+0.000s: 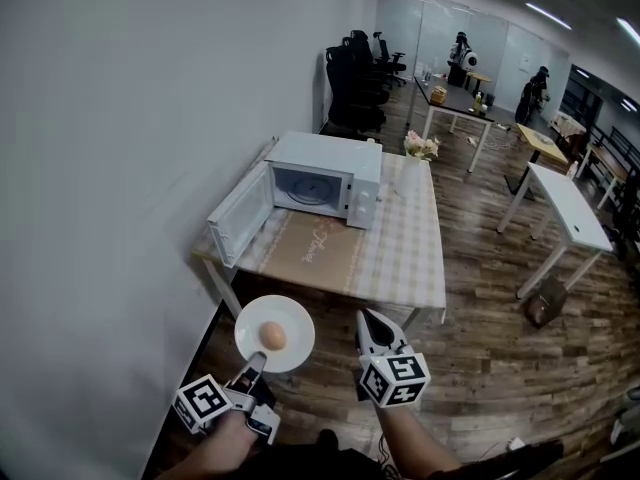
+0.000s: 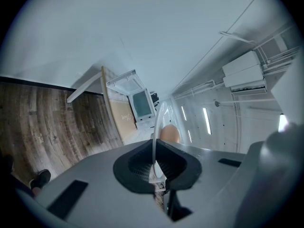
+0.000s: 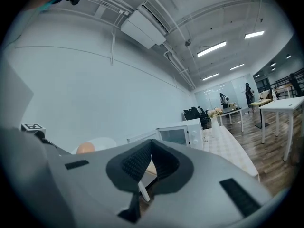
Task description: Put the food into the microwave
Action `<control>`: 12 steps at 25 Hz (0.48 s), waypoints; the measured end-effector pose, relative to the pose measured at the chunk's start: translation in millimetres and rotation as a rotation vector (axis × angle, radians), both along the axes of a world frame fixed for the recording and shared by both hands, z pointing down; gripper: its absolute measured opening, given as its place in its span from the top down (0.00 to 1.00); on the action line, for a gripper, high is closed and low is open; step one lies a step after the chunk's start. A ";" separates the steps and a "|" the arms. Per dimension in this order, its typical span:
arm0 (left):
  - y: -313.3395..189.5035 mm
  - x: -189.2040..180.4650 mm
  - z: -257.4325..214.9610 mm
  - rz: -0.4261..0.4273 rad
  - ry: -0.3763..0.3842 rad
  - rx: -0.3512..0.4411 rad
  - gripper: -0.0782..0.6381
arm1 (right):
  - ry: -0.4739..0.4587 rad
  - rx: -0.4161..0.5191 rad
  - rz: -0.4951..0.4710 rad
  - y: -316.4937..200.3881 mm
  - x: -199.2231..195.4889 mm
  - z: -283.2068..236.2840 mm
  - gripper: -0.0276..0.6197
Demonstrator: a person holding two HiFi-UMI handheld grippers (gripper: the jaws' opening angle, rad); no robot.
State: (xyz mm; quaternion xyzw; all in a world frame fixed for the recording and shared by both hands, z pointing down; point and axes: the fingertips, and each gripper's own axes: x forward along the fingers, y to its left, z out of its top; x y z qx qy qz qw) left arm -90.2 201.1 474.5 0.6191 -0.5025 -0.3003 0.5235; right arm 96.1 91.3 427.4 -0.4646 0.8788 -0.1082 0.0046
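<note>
Keep plate [image 1: 297,320] level, rim pinched in left hand-held gripper [image 1: 255,362], lest food [image 1: 273,336] roll; approach open microwave [image 1: 325,176]; right hand-held gripper [image 1: 370,322] closed, empty.

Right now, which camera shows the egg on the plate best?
The head view: the egg lies whole on the white plate, seen from above. The left gripper view catches only its top past the plate's edge-on rim; the right gripper view shows a small part at far left.
</note>
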 end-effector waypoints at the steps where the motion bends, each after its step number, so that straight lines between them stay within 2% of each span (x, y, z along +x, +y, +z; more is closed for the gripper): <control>1: -2.6 2.9 -0.5 -0.004 0.000 -0.002 0.87 | 0.003 0.006 -0.006 -3.1 2.3 -1.3 0.94; 5: -11.5 12.3 -2.0 -0.032 0.019 0.001 0.87 | 0.010 0.026 -0.020 -14.9 12.3 -5.3 0.94; 12: -28.7 33.5 -1.7 -0.059 0.008 0.014 0.87 | 0.003 0.030 -0.045 -34.9 35.0 -2.4 0.94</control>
